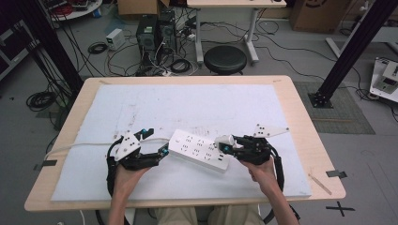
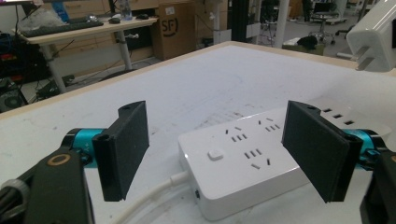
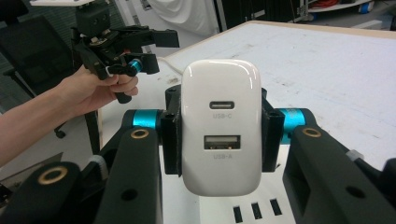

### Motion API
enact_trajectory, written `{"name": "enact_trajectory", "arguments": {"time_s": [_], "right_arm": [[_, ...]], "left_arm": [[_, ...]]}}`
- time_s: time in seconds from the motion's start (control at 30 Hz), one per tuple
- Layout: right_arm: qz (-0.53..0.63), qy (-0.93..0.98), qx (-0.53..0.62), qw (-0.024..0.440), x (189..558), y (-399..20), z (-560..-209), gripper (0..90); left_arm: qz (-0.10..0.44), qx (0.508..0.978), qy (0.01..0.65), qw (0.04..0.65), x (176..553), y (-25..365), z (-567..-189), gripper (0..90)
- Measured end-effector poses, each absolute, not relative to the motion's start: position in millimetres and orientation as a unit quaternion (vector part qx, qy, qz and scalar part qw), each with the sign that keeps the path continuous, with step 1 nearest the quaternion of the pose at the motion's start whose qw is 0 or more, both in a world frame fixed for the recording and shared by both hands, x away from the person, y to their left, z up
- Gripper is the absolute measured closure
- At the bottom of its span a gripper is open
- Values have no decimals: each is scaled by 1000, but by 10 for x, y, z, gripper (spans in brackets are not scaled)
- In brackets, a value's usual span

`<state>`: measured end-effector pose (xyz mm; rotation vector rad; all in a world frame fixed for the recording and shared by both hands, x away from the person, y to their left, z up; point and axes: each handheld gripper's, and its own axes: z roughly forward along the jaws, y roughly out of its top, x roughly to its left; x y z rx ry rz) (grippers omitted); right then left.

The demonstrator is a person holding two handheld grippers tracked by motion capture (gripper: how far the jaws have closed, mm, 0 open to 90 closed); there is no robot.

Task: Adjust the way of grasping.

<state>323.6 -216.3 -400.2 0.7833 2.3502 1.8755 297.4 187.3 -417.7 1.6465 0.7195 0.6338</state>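
Note:
A white power strip (image 1: 199,150) lies on the white mat, its white cord (image 1: 80,146) running off to the left. In the left gripper view the strip (image 2: 243,158) sits between and beyond my two black jaws, cord end toward me. My left gripper (image 1: 156,143) stands open at the strip's left end, touching nothing (image 2: 219,154). My right gripper (image 1: 225,144) is shut on a white USB charger (image 3: 220,126) with USB-C and USB-A ports facing the camera. The charger (image 1: 224,140) hovers over the strip's right end, and its prongs show at the top right (image 2: 373,42).
The white mat (image 1: 187,103) covers most of the wooden table (image 1: 300,117). A black stool (image 1: 225,59), computer towers (image 1: 155,33) and cables lie on the floor beyond the far edge. A black frame post (image 1: 356,42) stands at the right.

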Motion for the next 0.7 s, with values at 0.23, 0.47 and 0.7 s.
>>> {"name": "enact_trajectory", "arguments": {"time_s": [0.23,0.47,0.7], "right_arm": [[602,757,251,28,3233,-2177,-3998,630],[604,755,249,46,3227,-2207,-3998,630],[602,758,248,46,3255,-2231,-4003,630]], "left_arm": [[275,689,332,582,2972,2036,-4215,236],[279,681,359,574,2958,2206,-4228,241],[281,674,370,574,2911,2287,-4236,246]]}}
